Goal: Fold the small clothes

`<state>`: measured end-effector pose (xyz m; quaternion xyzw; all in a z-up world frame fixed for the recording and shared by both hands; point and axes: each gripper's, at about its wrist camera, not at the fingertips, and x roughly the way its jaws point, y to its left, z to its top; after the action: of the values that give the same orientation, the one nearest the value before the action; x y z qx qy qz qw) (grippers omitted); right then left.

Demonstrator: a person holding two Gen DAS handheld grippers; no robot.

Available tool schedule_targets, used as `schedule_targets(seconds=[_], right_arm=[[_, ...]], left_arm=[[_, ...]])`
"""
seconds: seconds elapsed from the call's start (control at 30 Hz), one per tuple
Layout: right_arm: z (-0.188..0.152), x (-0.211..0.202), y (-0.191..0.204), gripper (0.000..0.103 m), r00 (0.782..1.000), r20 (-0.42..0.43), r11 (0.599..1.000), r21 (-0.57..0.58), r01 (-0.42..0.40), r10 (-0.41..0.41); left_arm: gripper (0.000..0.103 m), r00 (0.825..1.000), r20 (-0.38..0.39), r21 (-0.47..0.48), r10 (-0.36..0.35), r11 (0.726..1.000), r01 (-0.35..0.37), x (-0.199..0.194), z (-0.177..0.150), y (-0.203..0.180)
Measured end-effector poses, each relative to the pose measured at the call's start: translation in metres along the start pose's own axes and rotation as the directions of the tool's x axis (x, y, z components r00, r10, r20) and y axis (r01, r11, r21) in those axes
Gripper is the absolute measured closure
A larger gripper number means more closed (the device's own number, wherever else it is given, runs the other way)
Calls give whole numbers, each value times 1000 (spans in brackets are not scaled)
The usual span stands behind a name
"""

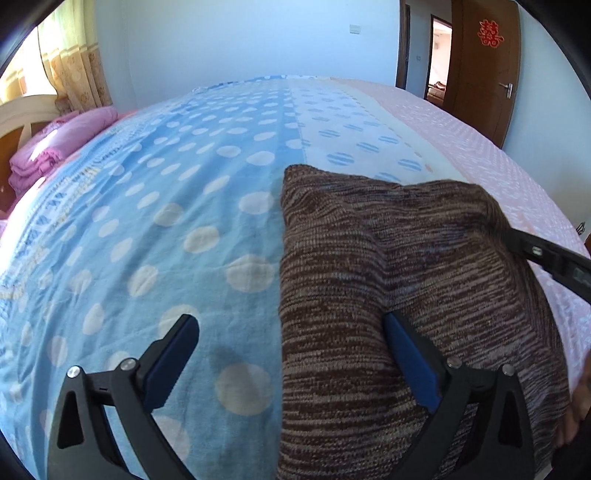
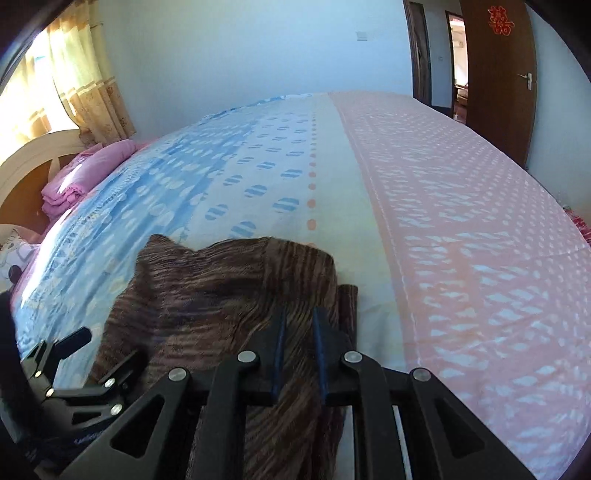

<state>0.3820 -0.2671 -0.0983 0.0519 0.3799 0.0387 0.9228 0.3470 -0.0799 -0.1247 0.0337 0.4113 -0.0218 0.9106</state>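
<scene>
1. A big bed fills both views. Its sheet (image 1: pixel 166 229) is blue with pale dots on one side, cream with striped blue dots in the middle, and pink with white flecks on the other side.
2. The room has pale blue walls. A yellow curtain (image 2: pixel 74 85) glows with sun by the headboard (image 2: pixel 37 162), and a brown door (image 1: pixel 484 66) with a red paper sign (image 1: pixel 490 34) stands open at the far end.
3. A pile of folded pink bedding (image 1: pixel 55 147) sits by the headboard.
4. The brown striped knit garment (image 1: pixel 388 295) lies on the bed, mostly on the cream and pink parts, with one edge over the blue part.
5. The left claw (image 1: pixel 291 350) is spread wide — one finger is over the bare sheet, the other over the garment, and neither presses the cloth.
6. The right claw (image 2: pixel 300 347) is nearly closed and pinches a fold of the garment (image 2: pixel 221 295).
7. The garment's near end runs out of both views, so its full shape is hard to tell — sleeves or legs cannot be made out.
</scene>
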Motion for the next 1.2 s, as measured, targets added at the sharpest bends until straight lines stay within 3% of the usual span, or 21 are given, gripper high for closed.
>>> schedule_targets(seconds=[0.07, 0.17, 0.3, 0.37, 0.47, 0.57, 0.6, 0.7, 0.77, 0.83, 1.0, 1.1, 1.2], right_arm=[[-15, -18, 8, 87, 999, 4, 999, -19, -32, 32], [-34, -12, 16, 87, 999, -40, 998, -53, -33, 31], [-47, -7, 10, 87, 999, 25, 998, -46, -44, 45], [-47, -7, 9, 87, 998, 31, 998, -43, -48, 50], [-48, -7, 9, 87, 998, 36, 998, -39, -51, 53], [-49, -7, 9, 86, 998, 42, 998, -39, -52, 54], [-50, -7, 9, 86, 997, 44, 998, -36, -55, 57], [-50, -8, 5, 86, 996, 47, 997, -18, -73, 74], [-50, -8, 3, 86, 995, 49, 997, -10, -82, 82], [-50, -9, 3, 86, 995, 50, 996, -8, -85, 85], [-51, -9, -1, 84, 993, 54, 994, 9, -107, 106], [-51, -9, -5, 84, 990, 56, 991, 30, -128, 127], [-51, -8, -7, 84, 989, 57, 989, 39, -140, 137]], left_arm=[[0, 1000, 3, 9, 18, 1000, -18, -1, 0, -2], [0, 998, 10, 35, 56, 998, -57, -4, -1, -6], [0, 995, 29, 104, 97, 990, -100, -14, -10, -11], [0, 997, 23, 108, 73, 991, -75, -20, -14, -5], [0, 999, -13, 49, -33, 998, 34, -31, -24, 19], [0, 997, 31, 3, -69, 998, 69, -56, -43, 46], [0, 997, 64, 0, -52, 999, 52, -67, -48, 53], [0, 989, 125, 25, 83, 996, -87, -84, -52, 62], [0, 988, 133, 48, 81, 995, -88, -84, -44, 63], [0, 988, 147, 36, 41, 998, -47, -86, -31, 59], [0, 971, 174, 43, -166, 986, 161, -74, 10, 36], [0, 972, 92, 18, -216, 976, 216, -37, 26, 16], [3, 970, -59, -50, -235, 971, 232, 10, 19, 7]])
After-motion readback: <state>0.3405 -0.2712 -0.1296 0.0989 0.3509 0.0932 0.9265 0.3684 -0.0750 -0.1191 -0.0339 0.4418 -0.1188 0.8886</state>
